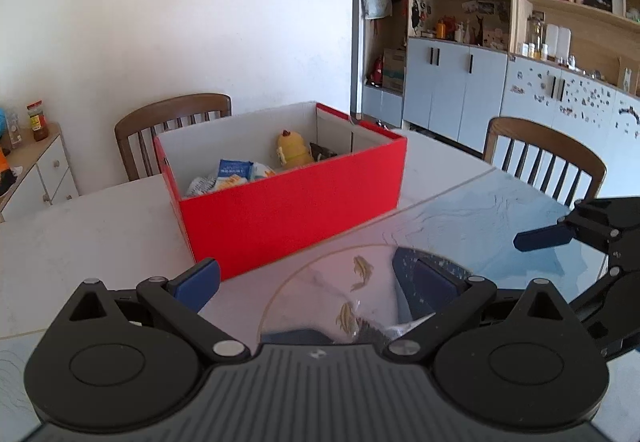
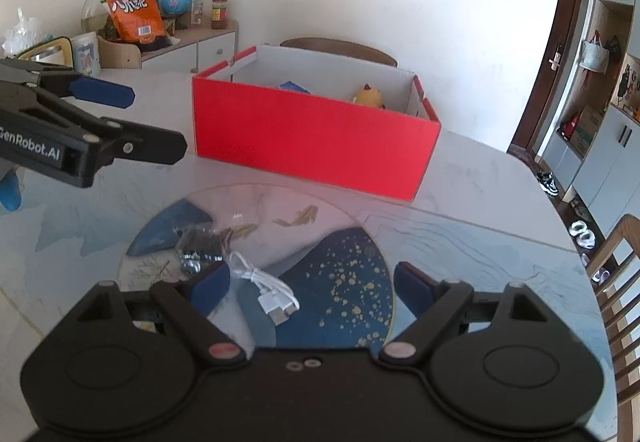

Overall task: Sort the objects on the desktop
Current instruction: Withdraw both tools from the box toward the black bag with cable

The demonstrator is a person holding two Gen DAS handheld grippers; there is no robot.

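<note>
- Sorting is partway along by my reckoning: the red cardboard box (image 2: 316, 140) on the white table (image 1: 80, 242) already holds a yellow chick toy (image 1: 293, 149) and blue-and-white snack packets (image 1: 235, 172).
- Two things are left out on the table, both on the round glass mat (image 2: 256, 198) painted with goldfish: a coiled white USB cable (image 2: 264, 288) and, touching it on its left, a crumpled clear bag with dark pieces inside (image 2: 202, 244).
- Left gripper (image 1: 316, 282) hangs low over the near side of that mat, jaws spread as wide as they go, nothing between the blue pads (image 1: 196, 284); the bag's edge just peeks out past its body.
- Right gripper (image 2: 310, 288) hovers close above the cable, jaws wide too and empty; the cable's plug end lies nearer the left pad than the middle.
- So the step in hand looks like the approach for the next pickup, cable for the right hand, bag for the left.
- Next move, I'd say: the right hand needs to shift a touch left to centre on the cable bundle, drop until the pads straddle it, then close.
- Watch that loose coil; pinch one strand only and the rest may trail or snag the bag on the lift to the box.
</note>
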